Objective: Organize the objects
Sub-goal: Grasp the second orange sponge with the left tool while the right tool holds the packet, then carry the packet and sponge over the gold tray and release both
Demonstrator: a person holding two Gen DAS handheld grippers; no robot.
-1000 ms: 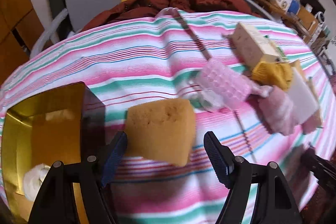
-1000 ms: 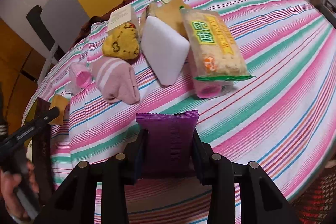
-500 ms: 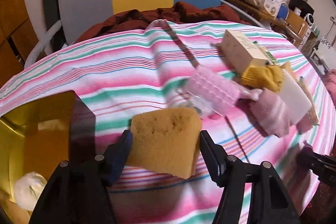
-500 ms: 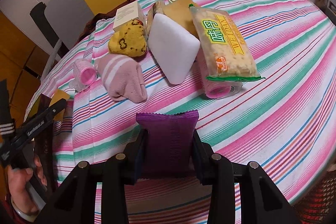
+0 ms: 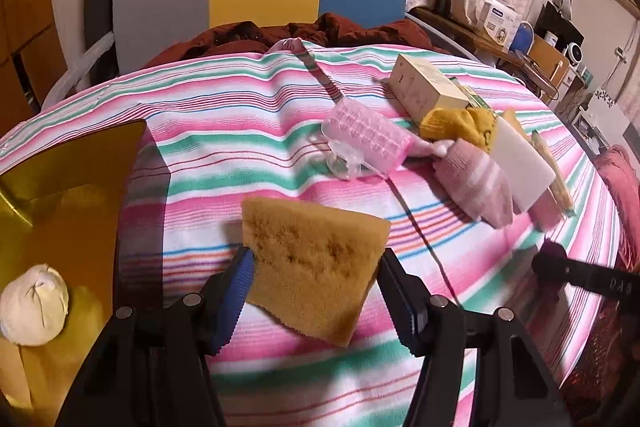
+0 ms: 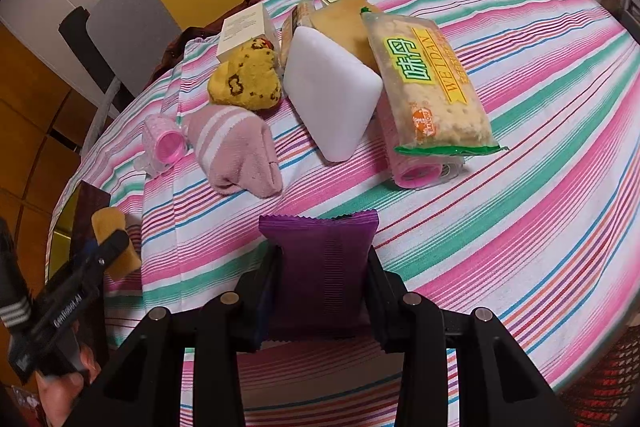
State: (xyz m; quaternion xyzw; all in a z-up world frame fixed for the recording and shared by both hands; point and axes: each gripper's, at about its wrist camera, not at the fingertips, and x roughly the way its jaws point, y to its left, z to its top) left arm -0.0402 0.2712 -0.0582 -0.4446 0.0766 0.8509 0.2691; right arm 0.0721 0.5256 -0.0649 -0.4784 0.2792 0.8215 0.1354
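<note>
sponge (image 5: 316, 267), tan and porous, sits tilted between my left gripper (image 5: 314, 291) pads, whose jaws have just been closing onto its sides, angled down over the striped tablecloth (image 5: 240, 131) beside a gold tray (image 5: 76, 167). from the right wrist, my right gripper (image 6: 320, 291) points steeply down, clamped on a purple packet (image 6: 320, 267).

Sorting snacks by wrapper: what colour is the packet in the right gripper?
Purple; the packet shows best in the right wrist view, clamped in the right gripper.
</note>
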